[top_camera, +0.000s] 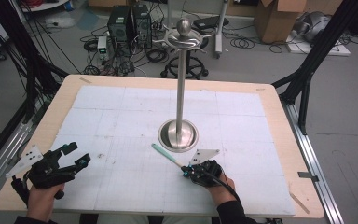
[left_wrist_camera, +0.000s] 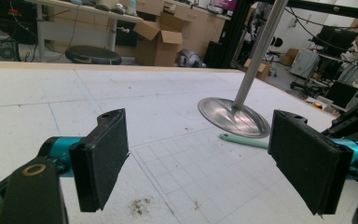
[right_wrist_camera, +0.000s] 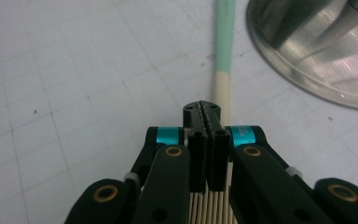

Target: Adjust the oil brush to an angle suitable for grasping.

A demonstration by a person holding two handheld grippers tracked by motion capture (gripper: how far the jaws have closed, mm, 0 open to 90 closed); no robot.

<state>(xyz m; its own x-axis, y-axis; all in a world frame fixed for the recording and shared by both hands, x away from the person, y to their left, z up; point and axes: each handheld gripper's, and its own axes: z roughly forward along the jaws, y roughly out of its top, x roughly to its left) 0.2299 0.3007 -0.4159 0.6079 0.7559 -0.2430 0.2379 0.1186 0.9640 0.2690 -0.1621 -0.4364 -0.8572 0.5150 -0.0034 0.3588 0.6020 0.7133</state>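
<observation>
A utensil (top_camera: 164,154) with a mint-green handle and a cream neck lies in front of the metal stand's round base (top_camera: 178,136). My right gripper (top_camera: 187,169) is shut over its near end. In the right gripper view the handle (right_wrist_camera: 224,51) runs straight ahead from the closed jaws (right_wrist_camera: 207,108), and pale bamboo slats (right_wrist_camera: 212,207) show beneath them. My left gripper (top_camera: 76,156) rests at the near left, wide open and holding nothing. Between its jaws (left_wrist_camera: 200,156) I see bare mat, the stand's base (left_wrist_camera: 233,116) and the handle (left_wrist_camera: 242,141).
The stand's tall pole (top_camera: 181,84) rises from the base to a hooked top with a ball (top_camera: 183,28). A white gridded mat (top_camera: 135,116) covers the wooden table (top_camera: 51,98). Small dark specks (left_wrist_camera: 140,205) lie on the mat. Boxes, cables and equipment sit on the floor beyond.
</observation>
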